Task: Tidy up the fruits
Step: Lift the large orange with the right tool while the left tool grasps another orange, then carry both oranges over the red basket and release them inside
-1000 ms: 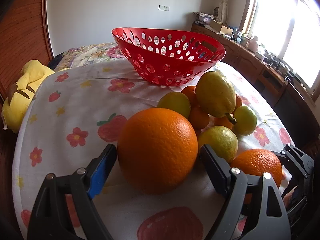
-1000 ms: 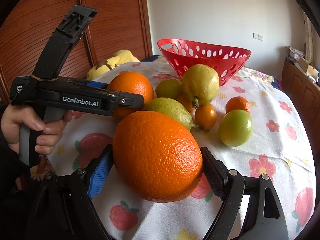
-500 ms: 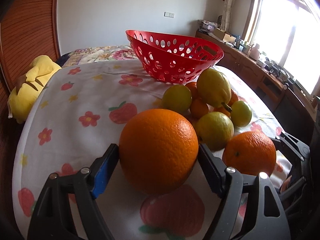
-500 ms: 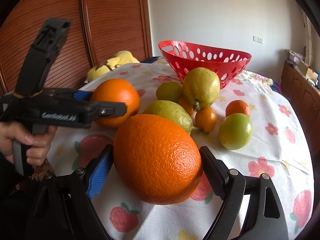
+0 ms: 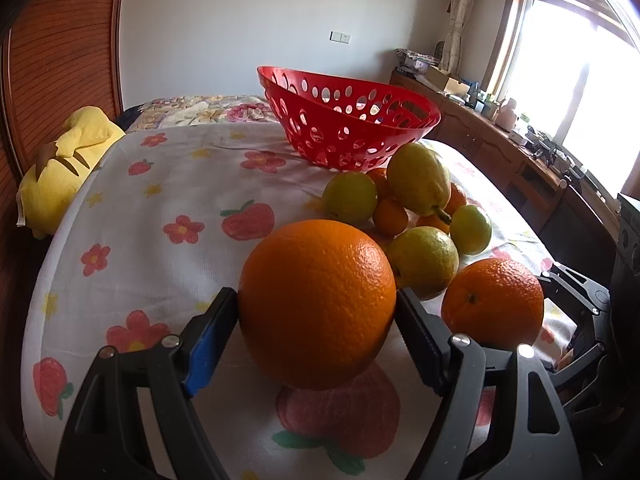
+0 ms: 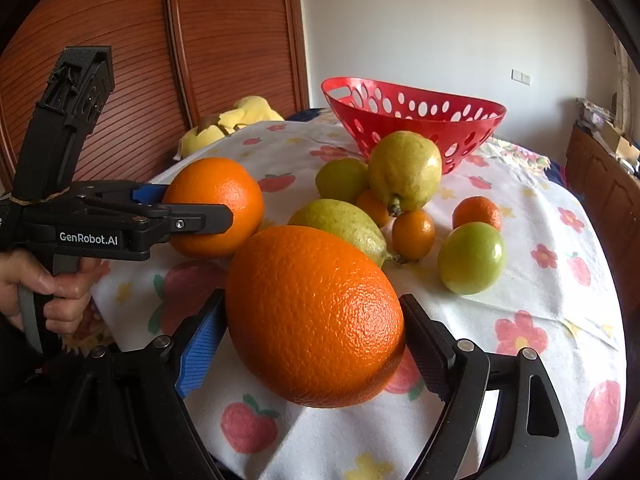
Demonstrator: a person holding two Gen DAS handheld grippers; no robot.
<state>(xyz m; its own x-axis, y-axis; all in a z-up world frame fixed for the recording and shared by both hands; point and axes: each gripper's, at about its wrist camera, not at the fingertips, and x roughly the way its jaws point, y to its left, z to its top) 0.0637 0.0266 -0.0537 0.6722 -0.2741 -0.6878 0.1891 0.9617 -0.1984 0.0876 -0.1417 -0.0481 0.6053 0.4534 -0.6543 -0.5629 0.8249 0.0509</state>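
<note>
We now hold one orange [image 5: 318, 304] in our left gripper [image 5: 318, 334] after drawing it back from the pile, another orange [image 6: 316, 316] gripped in our right gripper [image 6: 314, 340], both ready for the red basket [image 5: 384, 98].

The basket [image 5: 348, 120] was red with round holes; the cloth [image 5: 160, 208] white, printed with red flowers and strawberries.

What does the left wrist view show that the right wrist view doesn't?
Only the left wrist view shows the bright window and the cluttered wooden counter. Only the right wrist view shows the person's hand and the wooden slatted doors. Both share the red basket, the loose fruit pile and an orange in each gripper.
</note>
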